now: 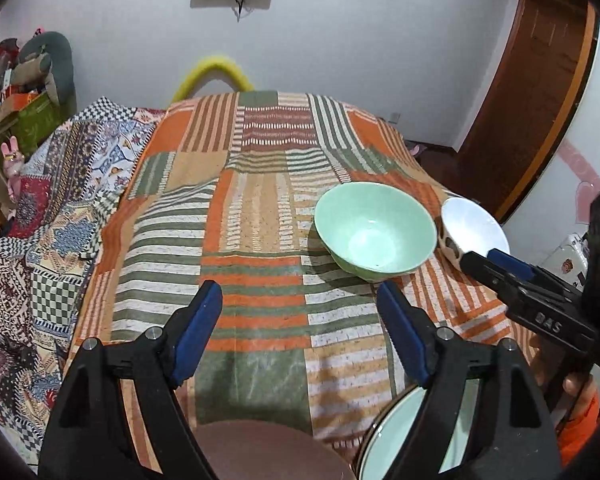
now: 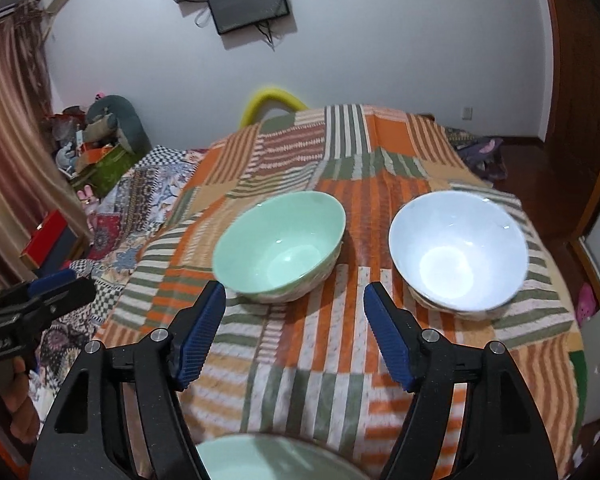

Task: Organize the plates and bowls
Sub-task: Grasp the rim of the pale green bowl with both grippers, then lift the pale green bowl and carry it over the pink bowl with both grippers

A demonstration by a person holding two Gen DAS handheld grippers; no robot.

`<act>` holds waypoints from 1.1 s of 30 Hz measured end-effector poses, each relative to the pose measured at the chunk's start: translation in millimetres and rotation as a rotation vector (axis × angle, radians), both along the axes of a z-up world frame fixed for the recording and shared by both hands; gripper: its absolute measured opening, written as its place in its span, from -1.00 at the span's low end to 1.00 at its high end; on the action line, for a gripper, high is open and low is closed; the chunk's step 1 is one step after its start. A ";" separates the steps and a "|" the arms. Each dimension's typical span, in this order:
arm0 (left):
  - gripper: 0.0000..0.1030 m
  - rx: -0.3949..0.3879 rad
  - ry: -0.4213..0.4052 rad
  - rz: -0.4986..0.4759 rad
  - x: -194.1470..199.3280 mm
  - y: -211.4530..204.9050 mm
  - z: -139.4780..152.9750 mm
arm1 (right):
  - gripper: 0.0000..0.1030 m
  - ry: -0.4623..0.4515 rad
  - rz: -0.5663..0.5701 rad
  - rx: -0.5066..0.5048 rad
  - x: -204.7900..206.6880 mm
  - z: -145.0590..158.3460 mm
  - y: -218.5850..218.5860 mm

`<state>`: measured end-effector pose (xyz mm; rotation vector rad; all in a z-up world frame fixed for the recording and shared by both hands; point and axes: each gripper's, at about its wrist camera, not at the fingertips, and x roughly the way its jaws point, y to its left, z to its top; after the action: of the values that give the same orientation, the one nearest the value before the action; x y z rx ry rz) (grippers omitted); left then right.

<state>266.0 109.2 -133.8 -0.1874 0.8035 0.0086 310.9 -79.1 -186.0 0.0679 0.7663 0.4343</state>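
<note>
2 bowls (image 2: 280, 246) beyond empty, spread tools (image 2: 294, 338)

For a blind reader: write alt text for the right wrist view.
Open right gripper hovers over a striped cloth, facing a green bowl and a white bowl side by side, apart. A green plate lies nearest.

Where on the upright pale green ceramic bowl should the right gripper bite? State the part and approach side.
Probably the near rim of the pale green ceramic bowl, from above: it sits upright and empty, its thin flared wall fits one finger inside, one outside. The right gripper is open.
</note>
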 end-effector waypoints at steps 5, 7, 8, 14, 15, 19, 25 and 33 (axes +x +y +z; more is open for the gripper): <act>0.55 -0.005 0.020 0.001 17.6 2.0 -14.3 | 0.33 0.023 -0.023 -0.011 28.0 -16.7 7.5; 0.55 -0.004 0.025 0.001 22.7 3.2 -18.4 | 0.32 0.030 -0.028 -0.024 36.9 -22.6 10.8; 0.55 -0.005 0.027 0.001 25.8 3.9 -20.6 | 0.26 0.036 -0.029 -0.030 40.9 -25.4 12.3; 0.55 -0.029 0.040 0.001 41.1 8.3 -29.7 | -0.13 0.105 -0.008 -0.044 60.4 -42.0 19.4; 0.55 -0.032 0.042 0.001 43.6 9.1 -31.1 | -0.24 0.119 -0.003 -0.040 62.7 -44.6 19.4; 0.55 -0.028 0.059 -0.002 53.6 8.7 -38.0 | -0.36 0.134 0.017 -0.043 66.2 -49.1 20.2; 0.51 -0.029 0.100 -0.009 68.7 8.4 -50.7 | -0.39 0.112 0.102 -0.105 58.1 -51.1 26.3; -0.19 -0.147 0.233 -0.056 85.3 12.5 -80.9 | -0.49 0.113 0.234 -0.125 36.3 -54.7 34.9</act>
<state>351.3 121.7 -214.7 -0.3063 1.0425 -0.0830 347.2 -44.1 -240.8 -0.1162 0.9150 0.6076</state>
